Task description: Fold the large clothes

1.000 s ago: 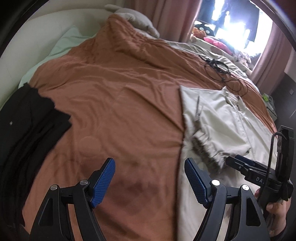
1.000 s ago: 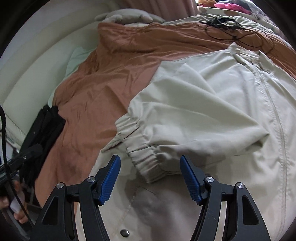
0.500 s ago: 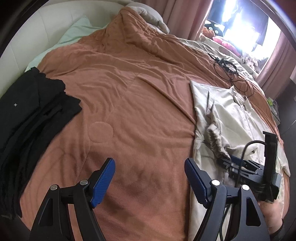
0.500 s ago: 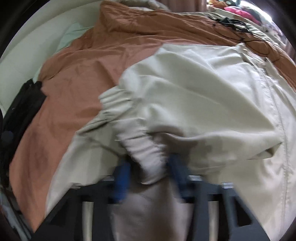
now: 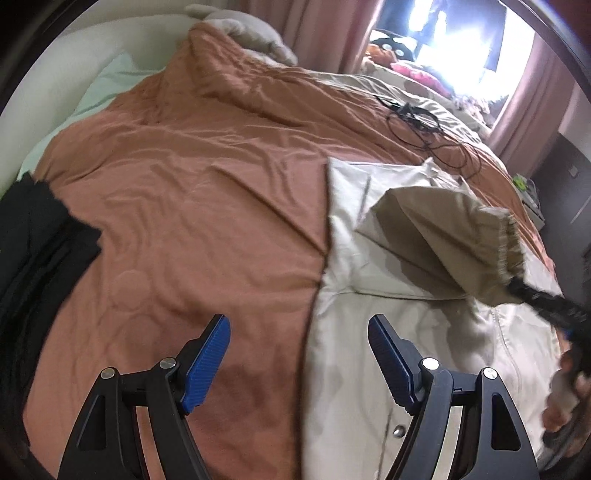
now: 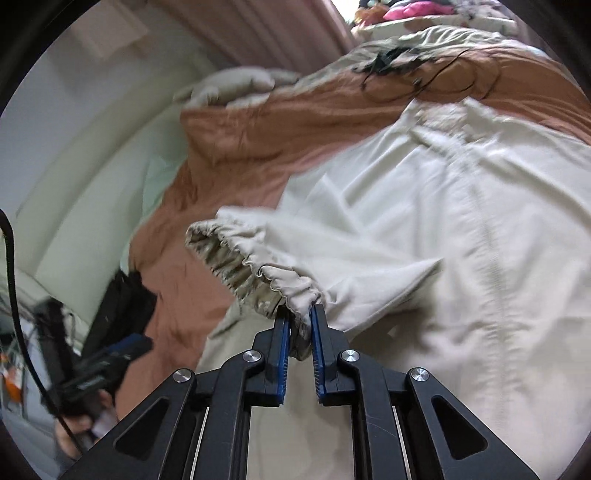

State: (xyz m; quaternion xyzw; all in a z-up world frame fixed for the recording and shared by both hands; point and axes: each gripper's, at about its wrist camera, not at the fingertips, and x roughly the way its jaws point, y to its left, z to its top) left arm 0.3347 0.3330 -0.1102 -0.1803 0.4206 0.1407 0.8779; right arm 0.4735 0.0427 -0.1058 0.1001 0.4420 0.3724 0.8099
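Note:
A large cream jacket (image 5: 373,295) lies spread on the bed's rust-brown blanket (image 5: 192,206), with a front zip (image 6: 487,258). My right gripper (image 6: 298,314) is shut on the elastic cuff (image 6: 258,266) of one sleeve and holds that sleeve lifted above the jacket body. In the left wrist view the raised sleeve (image 5: 454,240) hangs from the right gripper (image 5: 524,291) at the right. My left gripper (image 5: 299,354) is open and empty, low over the blanket beside the jacket's left edge.
A pile of black clothes (image 5: 33,258) lies at the left of the bed. Black cables (image 5: 417,122) lie on the far part of the blanket. A grey pillow (image 5: 251,29) and curtains (image 5: 314,26) stand at the back, by a bright window.
My right gripper has closed on the sleeve cuff and lifted the sleeve up off the jacket. My left gripper stays open and has shifted slightly toward the jacket edge.

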